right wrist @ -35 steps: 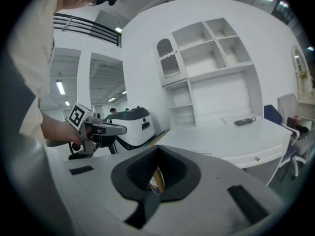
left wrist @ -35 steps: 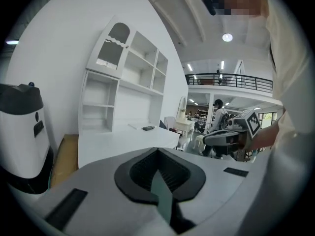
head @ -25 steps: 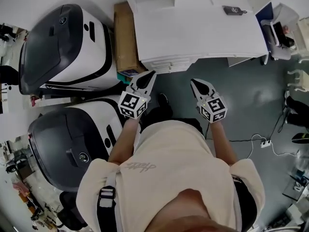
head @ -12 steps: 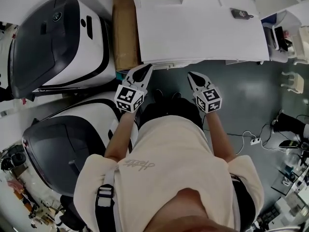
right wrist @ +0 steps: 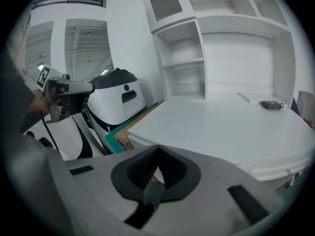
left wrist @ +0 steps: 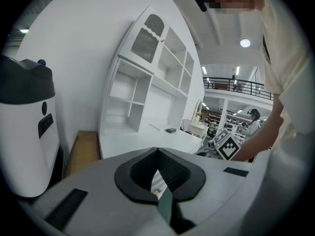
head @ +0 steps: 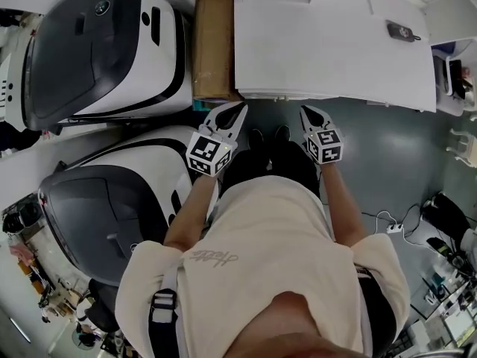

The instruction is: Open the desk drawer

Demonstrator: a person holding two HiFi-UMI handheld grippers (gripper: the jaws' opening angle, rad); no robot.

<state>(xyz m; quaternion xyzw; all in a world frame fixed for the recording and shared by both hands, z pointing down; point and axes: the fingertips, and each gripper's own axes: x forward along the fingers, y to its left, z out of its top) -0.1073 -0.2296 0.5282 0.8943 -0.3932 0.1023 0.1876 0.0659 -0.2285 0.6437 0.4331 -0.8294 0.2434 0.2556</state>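
- Both tools are held out in front of the body and aimed at the near edge of the white bench [head: 328, 43]. That figures, since a drawer gets reached from that side.
- The drawer [head: 272, 95] is tucked under that near edge, toward the bench's left end. In the head view it shows only as a thin stack of front edges, and no handle can be picked out there.
- The left hand-held gripper [head: 240, 107] is clenched with nothing in it. Its tips are seen meeting in its own view, and what look like stacked drawer fronts can be glimpsed through the gap behind them.
- The right hand-held gripper [head: 306, 111] is clenched and empty too. It's held to the right of the left one. Both are near the bench front but apart from it.
- Closed jaws probably only suit the approach. They'd have to be opened before a handle or lip could be grabbed.
- The drawer looks fully shut, so the task is judged to be at the reaching stage, with nothing pulled yet.
- A cardboard box [head: 214, 39] and big white-and-black machines [head: 97, 43] are crowded in on the left, so the pull is likely best made straight toward the body.
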